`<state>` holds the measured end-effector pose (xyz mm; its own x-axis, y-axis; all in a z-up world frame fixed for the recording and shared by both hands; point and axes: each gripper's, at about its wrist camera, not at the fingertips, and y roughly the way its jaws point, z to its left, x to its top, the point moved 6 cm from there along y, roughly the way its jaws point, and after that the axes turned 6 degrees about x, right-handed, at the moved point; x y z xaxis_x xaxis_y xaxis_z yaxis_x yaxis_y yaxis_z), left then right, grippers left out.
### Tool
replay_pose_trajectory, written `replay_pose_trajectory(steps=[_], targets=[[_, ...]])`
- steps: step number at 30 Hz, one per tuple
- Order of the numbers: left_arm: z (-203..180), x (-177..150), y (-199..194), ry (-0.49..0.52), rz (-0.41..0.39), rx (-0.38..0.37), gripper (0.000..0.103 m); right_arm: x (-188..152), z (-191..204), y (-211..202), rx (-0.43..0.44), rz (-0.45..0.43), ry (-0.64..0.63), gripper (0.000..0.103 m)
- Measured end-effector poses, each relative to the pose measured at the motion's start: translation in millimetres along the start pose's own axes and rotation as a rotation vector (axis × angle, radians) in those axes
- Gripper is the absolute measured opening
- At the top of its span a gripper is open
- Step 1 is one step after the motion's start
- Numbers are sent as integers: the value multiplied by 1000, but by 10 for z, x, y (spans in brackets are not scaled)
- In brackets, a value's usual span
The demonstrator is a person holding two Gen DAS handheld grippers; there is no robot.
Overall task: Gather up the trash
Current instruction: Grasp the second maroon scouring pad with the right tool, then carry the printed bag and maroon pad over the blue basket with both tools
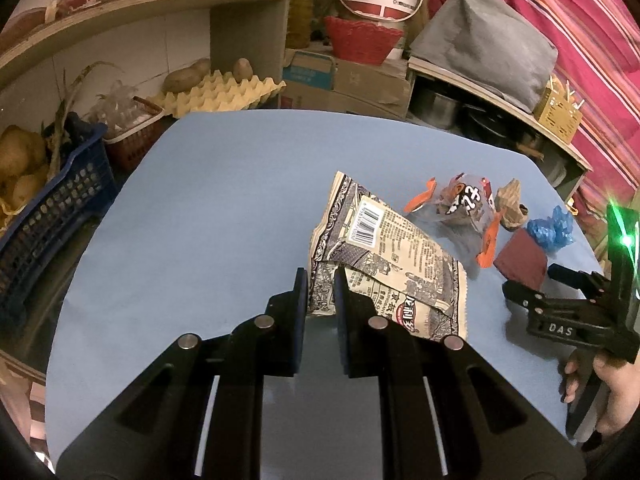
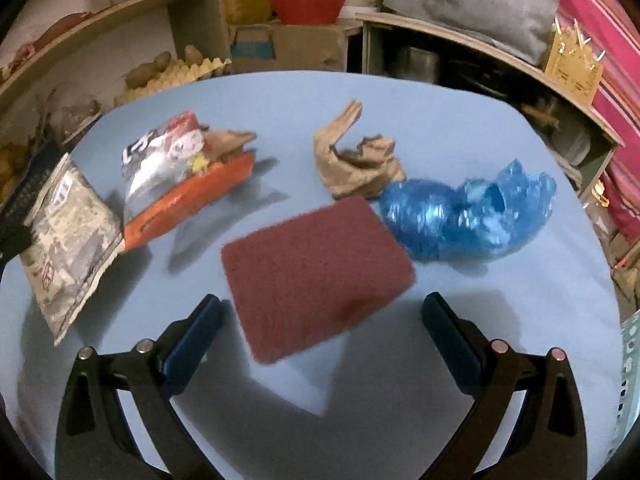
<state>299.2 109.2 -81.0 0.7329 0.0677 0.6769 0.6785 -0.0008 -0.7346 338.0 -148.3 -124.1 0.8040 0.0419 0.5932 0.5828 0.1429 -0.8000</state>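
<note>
The left tool [image 1: 321, 280] is clenched on the lower corner of a beige printed snack bag [image 1: 384, 264]; its two pads stand close together with the edge of the bag pinched between them, and the rest of the bag spreads to the right over the blue surface [image 1: 200, 208]. From the right wrist view the same bag shows at the far left edge, tilted. The right tool [image 2: 322, 320] is released, its jaws wide apart, and it hangs over a dark red scouring pad [image 2: 316, 276], which lies on the surface just in front of the gap between the jaws; the pads do not touch it. This view is a little blurred. The other trash lies behind the pad. An orange and white wrapper [image 2: 180, 184] is to the left of it, between the pad and the snack bag. A crumpled brown paper [image 2: 356, 164] is behind the pad, and a crumpled blue plastic bag [image 2: 468, 216] lies to the right, with its left end just beside the paper and the far corner of the pad. In the left wrist view the person's right hand [image 1: 612, 392] holds the right tool at the right edge. Behind the surface stand shelves with an egg tray [image 1: 216, 94] and a red basket [image 1: 362, 40].
</note>
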Motion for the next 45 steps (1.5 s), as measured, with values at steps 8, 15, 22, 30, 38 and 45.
replay_pose_trajectory(steps=[8,15,22,30,38,45], targets=[[-59,45,6,10,-2,3,12,15,35,-38,-5,-26,-27,89],[-117,42,-176,15,-24,-1,12,-100,38,-306,14,-56,-51,89],[-332,7,-572,47,-83,-17,12,-173,-216,-877,3,-138,-43,89],[-968,25,-825,92,-114,-53,12,-258,-1028,-1468,-66,-208,45,89],[-2037,-63,-953,187,-143,-139,12,-549,-2052,-1859,-146,-234,188,89],[-3146,-222,-1055,278,-165,-250,8,-888,-2910,-2207,-245,-270,317,89]])
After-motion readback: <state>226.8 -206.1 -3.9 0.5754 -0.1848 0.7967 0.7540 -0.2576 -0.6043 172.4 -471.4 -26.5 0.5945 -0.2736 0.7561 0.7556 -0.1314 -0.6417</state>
